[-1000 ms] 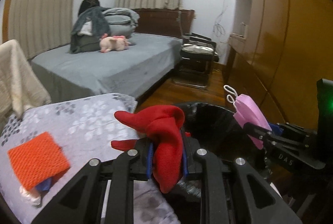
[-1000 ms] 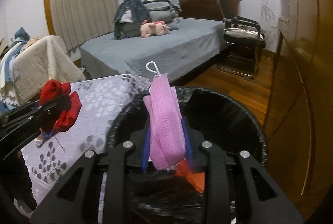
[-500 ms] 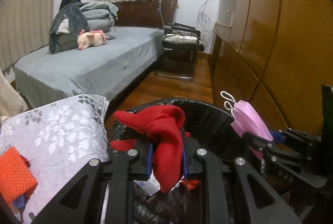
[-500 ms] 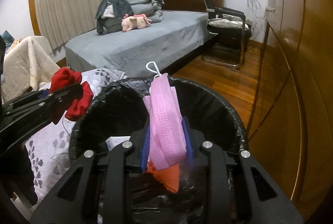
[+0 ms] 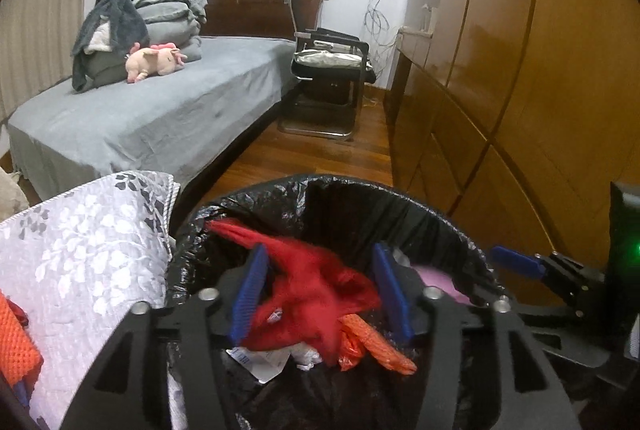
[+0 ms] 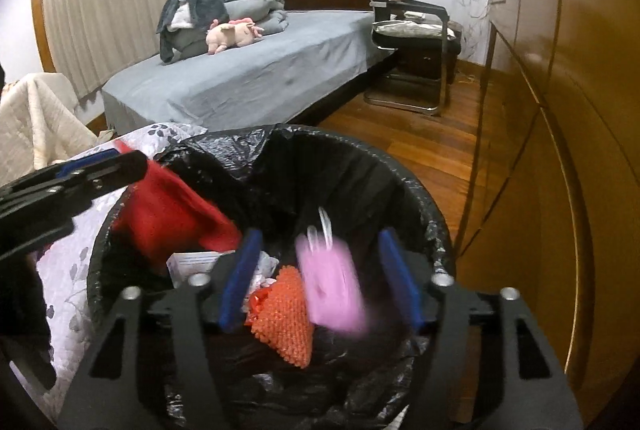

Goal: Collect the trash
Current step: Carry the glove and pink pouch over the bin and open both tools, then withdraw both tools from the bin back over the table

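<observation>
Both grippers hang over the black-lined trash bin point(image 5: 400, 198) point(image 6: 360, 158). My left gripper point(image 5: 322, 294) is open; the red cloth point(image 5: 316, 294) is blurred, dropping between its blue pads into the bin. It also shows in the right wrist view point(image 6: 168, 214). My right gripper point(image 6: 320, 282) is open; the pink face mask point(image 6: 332, 290) is blurred, falling between its fingers. An orange mesh piece point(image 6: 284, 322) and white paper point(image 5: 260, 360) lie in the bin. Another orange mesh piece point(image 5: 16, 342) lies on the grey floral cloth point(image 5: 88, 262).
A grey bed point(image 5: 160, 110) with folded blankets and a pink plush toy point(image 5: 154, 60) stands behind. A black chair point(image 5: 332, 70) sits at the bed's end. Wooden wardrobes point(image 5: 520, 90) run along the right over a wood floor. A beige blanket point(image 6: 36, 118) hangs at left.
Both grippers moved over the bin and opened. The red cloth and the pink mask left the jaws and are falling into the bin.
</observation>
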The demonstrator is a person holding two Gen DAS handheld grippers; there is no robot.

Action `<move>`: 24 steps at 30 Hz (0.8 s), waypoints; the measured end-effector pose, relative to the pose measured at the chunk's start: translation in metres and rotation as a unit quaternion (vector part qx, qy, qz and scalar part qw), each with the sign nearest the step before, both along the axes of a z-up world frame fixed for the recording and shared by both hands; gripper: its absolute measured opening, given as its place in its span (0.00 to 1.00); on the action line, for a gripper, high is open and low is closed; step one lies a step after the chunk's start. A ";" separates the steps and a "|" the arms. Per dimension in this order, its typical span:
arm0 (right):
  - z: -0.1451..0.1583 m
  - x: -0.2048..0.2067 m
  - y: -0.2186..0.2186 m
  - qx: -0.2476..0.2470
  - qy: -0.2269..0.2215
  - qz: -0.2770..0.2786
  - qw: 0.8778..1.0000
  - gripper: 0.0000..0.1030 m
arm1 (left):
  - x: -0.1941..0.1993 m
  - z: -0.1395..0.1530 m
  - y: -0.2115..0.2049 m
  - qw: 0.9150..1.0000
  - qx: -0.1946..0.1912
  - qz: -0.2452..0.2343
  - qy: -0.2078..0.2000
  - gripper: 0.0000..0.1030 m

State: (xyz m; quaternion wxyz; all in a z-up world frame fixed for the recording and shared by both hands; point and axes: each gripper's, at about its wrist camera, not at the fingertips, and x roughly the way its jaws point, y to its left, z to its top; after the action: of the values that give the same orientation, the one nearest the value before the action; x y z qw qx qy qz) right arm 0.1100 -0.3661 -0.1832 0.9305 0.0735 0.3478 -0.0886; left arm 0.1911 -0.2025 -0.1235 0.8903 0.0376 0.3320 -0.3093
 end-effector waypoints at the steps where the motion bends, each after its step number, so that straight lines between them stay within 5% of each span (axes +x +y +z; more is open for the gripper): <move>1: 0.001 0.000 0.001 0.000 -0.003 -0.002 1.000 0.73 | -0.001 0.002 0.002 1.000 -0.002 0.001 -0.003 0.65; 3: 0.006 -0.004 0.002 -0.003 -0.014 -0.007 1.000 0.89 | -0.004 0.009 0.008 1.000 -0.007 0.006 -0.012 0.73; 9: 0.024 -0.015 0.009 0.010 -0.039 -0.004 0.999 0.93 | -0.015 0.035 0.037 0.998 -0.023 0.034 -0.041 0.91; 24: 0.058 -0.009 0.094 -0.003 -0.067 0.087 0.994 0.94 | -0.062 0.054 0.166 0.985 -0.009 0.156 -0.073 0.94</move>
State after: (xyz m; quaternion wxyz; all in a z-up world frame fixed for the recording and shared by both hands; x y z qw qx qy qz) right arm 0.1009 -0.2716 -0.1251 0.9561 0.0456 0.2894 -0.0035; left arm 0.1294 -0.0367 -0.0695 0.9499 -0.0001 0.2650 -0.1658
